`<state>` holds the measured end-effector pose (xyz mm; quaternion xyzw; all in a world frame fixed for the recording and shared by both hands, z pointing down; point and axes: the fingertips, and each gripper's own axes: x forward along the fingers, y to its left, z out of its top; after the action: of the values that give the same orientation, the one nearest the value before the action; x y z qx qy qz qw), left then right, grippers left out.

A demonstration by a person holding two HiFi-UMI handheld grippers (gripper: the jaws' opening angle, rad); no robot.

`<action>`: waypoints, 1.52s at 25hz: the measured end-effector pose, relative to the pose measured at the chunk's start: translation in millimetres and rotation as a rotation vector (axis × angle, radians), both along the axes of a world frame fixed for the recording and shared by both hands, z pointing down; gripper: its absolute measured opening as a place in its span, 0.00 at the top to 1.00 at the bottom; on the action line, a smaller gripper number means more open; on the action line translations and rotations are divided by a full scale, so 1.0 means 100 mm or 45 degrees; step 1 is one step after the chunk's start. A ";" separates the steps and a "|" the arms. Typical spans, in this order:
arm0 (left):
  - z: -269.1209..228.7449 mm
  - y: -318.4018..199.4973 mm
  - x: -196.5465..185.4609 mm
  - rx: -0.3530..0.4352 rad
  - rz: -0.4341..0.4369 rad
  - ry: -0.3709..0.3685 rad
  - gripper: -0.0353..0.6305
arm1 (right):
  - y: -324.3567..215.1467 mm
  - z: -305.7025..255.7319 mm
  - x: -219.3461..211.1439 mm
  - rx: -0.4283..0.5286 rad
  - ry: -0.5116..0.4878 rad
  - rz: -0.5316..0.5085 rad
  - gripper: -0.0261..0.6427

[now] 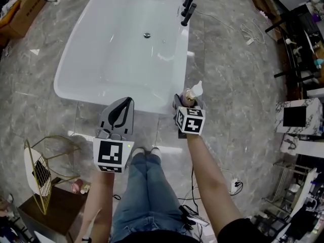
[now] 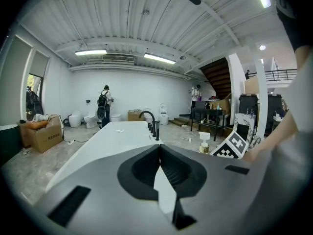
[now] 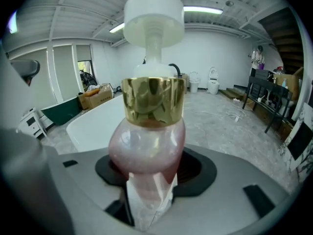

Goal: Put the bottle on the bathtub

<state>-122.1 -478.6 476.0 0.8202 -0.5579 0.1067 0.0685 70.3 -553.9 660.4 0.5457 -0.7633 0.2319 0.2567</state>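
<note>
My right gripper is shut on a pink pump bottle with a gold collar and a white pump head; the bottle stands upright in it, just off the near right corner of the white bathtub. The tub's rim lies ahead and to the left in the right gripper view. My left gripper is shut with nothing in it, held at the tub's near end. In the left gripper view the tub stretches ahead, and the bottle shows at the right.
Black faucet fittings stand on the tub's far right rim. A gold wire chair is at the lower left, a cardboard box at the far left, cables on the marble floor, and shelving along the right.
</note>
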 end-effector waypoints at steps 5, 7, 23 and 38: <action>0.11 0.02 -0.03 -0.028 -0.014 0.006 0.93 | -0.02 0.00 -0.02 0.057 -0.017 -0.013 0.61; 0.14 0.04 -0.03 -0.036 -0.009 0.003 0.93 | 0.02 0.02 0.00 0.081 -0.048 0.016 0.61; 0.26 0.18 0.00 -0.069 0.023 -0.023 0.93 | 0.22 0.14 -0.01 0.151 -0.032 0.060 0.61; -0.07 0.33 0.19 -0.032 0.054 -0.013 0.93 | 0.55 -0.12 0.09 -0.014 -0.021 0.032 0.53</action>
<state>-103.5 -445.2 469.2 0.8303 -0.5395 0.1193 0.0735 79.1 -499.0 648.3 0.5519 -0.7572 0.2439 0.2503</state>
